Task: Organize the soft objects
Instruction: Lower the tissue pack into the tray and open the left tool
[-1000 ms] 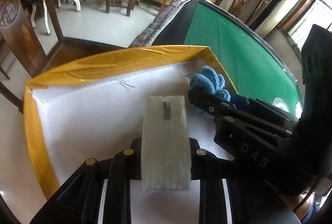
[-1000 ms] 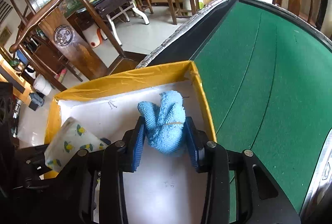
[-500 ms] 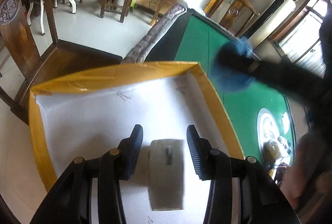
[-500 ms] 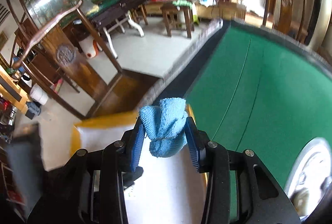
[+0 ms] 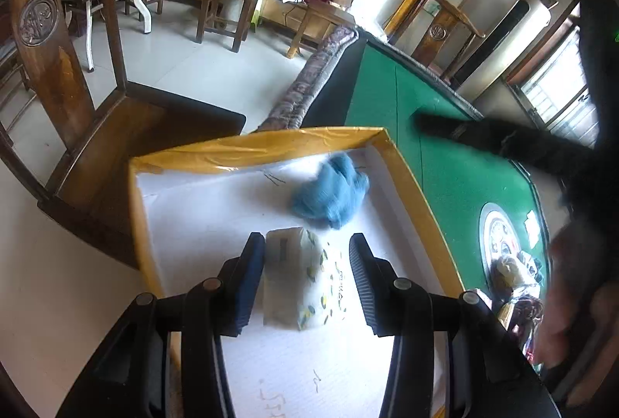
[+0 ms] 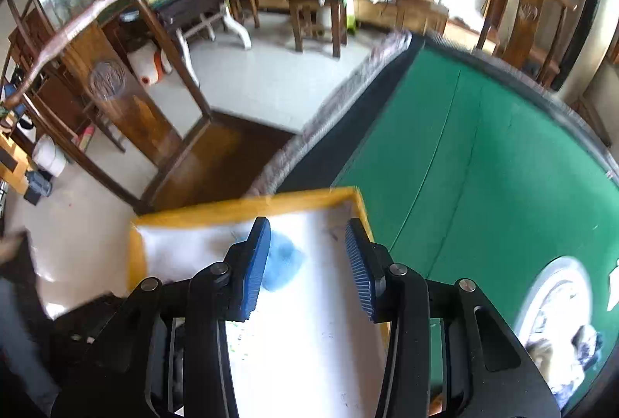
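A yellow-rimmed box (image 5: 278, 143) with a white floor sits at the edge of the green table. A blue cloth (image 5: 329, 191) lies in its far right corner; it also shows blurred in the right wrist view (image 6: 282, 263). A white tissue pack with lemon print (image 5: 301, 278) lies on the box floor between the fingers of my left gripper (image 5: 307, 248), which is open above it. My right gripper (image 6: 307, 236) is open and empty, above the box (image 6: 247, 211).
The green felt table (image 6: 483, 166) stretches to the right, with a white round emblem (image 5: 503, 240) and a pile of soft items (image 5: 518, 282) at its near right. A wooden chair (image 5: 69, 70) stands left of the box. The right arm (image 5: 522, 143) crosses over the table.
The right gripper opened and dropped the blue cloth into the box, then pulled back. The left gripper let go of the tissue pack, which now lies tipped on the box floor.
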Tool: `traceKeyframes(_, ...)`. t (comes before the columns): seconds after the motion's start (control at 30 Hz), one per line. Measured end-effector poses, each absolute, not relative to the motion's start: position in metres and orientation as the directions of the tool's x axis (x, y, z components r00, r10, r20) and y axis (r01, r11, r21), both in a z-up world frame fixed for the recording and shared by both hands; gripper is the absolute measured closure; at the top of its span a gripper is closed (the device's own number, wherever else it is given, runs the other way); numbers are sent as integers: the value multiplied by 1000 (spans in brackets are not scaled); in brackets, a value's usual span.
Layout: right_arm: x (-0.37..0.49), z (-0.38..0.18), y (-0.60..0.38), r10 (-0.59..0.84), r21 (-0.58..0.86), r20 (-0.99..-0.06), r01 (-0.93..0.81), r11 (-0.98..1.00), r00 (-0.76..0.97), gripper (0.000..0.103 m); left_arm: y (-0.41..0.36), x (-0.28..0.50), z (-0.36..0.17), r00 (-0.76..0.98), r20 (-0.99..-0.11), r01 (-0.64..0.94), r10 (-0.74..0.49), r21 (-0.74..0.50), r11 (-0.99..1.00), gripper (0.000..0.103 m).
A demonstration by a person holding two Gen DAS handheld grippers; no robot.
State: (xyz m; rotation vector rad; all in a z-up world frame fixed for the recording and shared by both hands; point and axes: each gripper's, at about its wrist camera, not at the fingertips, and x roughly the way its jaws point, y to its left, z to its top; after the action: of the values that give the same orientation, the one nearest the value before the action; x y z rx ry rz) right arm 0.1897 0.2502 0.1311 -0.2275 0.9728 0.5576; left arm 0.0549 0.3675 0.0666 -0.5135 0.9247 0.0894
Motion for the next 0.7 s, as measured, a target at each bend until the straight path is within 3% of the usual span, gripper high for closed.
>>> traceKeyframes(0.13,180,205,236,357,36,-766,-518,855,535,63,369,45,78,634,-761,-291,-136,-399,870,58)
traceKeyframes(0.3,143,306,176,487,153,-609,-509,847,626,63,353,23,100,670,-726,-250,-158,-421,872,58)
traceKeyframes(0.4,107,325,127,556,222,-552,-534,816,621,63,331,2,118,703,-691,-194,-170,-416,889,58)
traceKeyframes(0.47,80,317,91,583,247,-529,-546,801,617,55,314,-11,126,722,-666,-150,-184,-412,899,55)
traceKeyframes(0.53,55,296,57,587,244,-535,-554,796,608,47,296,-23,129,732,-650,-107,-204,-406,908,47)
traceKeyframes(0.7,1,210,-35,621,300,-541,-560,772,567,47,225,-55,116,712,-639,41,-290,-375,926,41)
